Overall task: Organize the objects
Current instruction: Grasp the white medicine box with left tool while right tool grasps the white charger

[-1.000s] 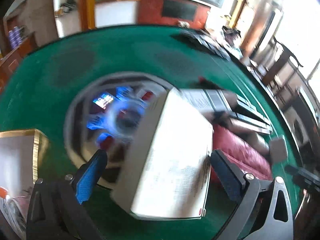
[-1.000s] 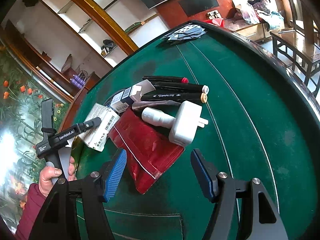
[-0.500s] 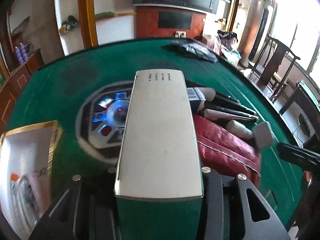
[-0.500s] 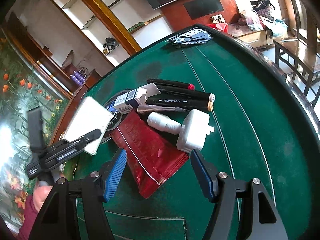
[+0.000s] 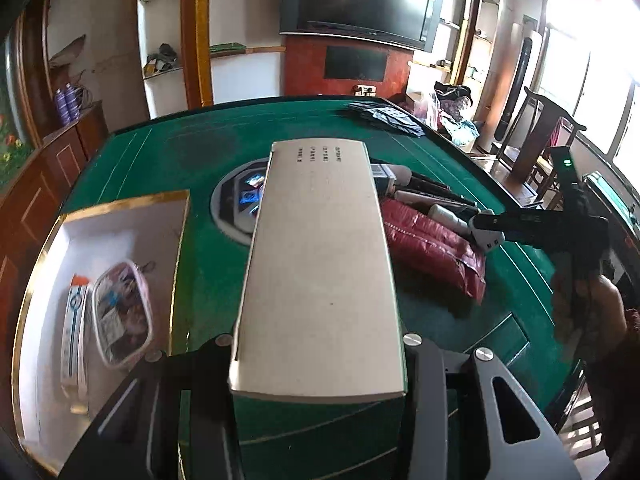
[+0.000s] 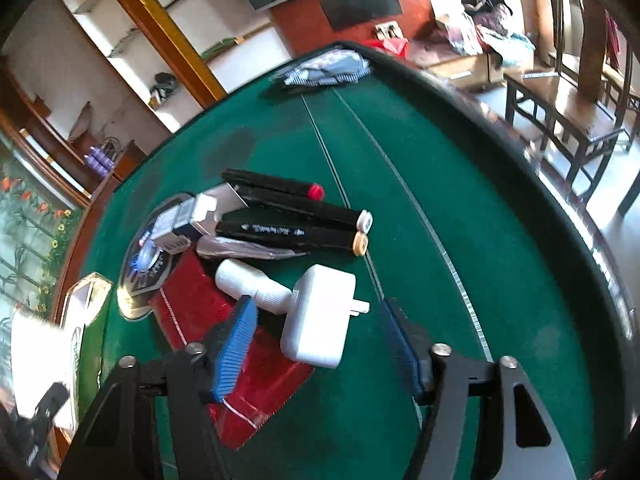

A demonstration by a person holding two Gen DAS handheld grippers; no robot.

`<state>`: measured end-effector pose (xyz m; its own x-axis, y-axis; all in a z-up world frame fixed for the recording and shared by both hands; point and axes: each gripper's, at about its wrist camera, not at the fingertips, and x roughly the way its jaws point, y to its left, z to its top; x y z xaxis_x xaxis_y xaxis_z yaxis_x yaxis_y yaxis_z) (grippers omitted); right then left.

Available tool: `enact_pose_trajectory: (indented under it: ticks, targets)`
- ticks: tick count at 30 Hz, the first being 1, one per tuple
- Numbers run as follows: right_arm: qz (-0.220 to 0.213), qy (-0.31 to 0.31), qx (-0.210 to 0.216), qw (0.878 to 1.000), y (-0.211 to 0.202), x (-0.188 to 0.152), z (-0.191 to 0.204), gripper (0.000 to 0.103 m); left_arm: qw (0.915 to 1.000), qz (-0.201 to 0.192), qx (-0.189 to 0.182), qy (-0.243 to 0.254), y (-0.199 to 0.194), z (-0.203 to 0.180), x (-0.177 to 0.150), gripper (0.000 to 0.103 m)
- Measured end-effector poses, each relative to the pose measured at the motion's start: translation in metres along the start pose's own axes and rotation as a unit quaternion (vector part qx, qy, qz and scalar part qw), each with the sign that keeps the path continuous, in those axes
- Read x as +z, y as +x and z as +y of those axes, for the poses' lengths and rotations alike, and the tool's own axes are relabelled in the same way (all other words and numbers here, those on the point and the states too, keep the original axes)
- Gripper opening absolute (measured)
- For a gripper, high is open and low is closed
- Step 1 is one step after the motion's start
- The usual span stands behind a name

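I had the flat carton [image 5: 320, 264] clamped in the left gripper [image 5: 318, 356], its long faces squeezed between the jaws and its length running out away from the camera, lifted clear of the green table [image 5: 168, 152]. I judged that grip made sense: taken across its narrow width, the carton would stay level on the way to the white tray [image 5: 120, 220], which sat on the near left of the table with a gold rim and already held a clear pouch [image 5: 122, 314] and a slim tube [image 5: 74, 344] side by side. The rest of the clutter lay to the right of the carton, still unsorted, heaped around the table's round centre panel [image 6: 144, 276]: a red packet [image 6: 192, 304], a white bottle [image 6: 250, 284], three black markers [image 6: 296, 216] lying parallel, a small box [image 6: 180, 220] and a white charger [image 6: 318, 320]. The charger rested half on the packet, prongs pointing right, touching the bottle's neck. My right gripper [image 6: 316, 344] hung over it with the jaws closing, the charger between the blue pads [image 6: 234, 344] but not yet pressed by either, so nothing was held on that side. I took the charger as the next pick, probably across its flat sides.
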<state>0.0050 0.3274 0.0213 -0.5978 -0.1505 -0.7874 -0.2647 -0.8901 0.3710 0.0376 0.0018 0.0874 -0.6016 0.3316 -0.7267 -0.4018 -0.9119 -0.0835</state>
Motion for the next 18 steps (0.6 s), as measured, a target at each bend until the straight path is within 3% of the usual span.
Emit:
enact_pose_trajectory:
  ticks: [2, 9, 18]
  targets:
    - [0.006, 0.004, -0.017, 1.0, 0.006, 0.001, 0.002, 0.048, 1.0, -0.004, 0.002, -0.007, -0.004, 0.004, -0.005, 0.04]
    - [-0.002, -0.007, -0.042, 0.999, 0.008, 0.001, 0.011, 0.047, 0.9997, -0.009, 0.008, -0.021, -0.012, 0.016, -0.014, 0.04]
    - [-0.001, 0.019, 0.008, 1.0, -0.02, -0.011, -0.003, 0.046, 0.9988, -0.026, 0.011, -0.039, -0.036, 0.027, -0.019, 0.04]
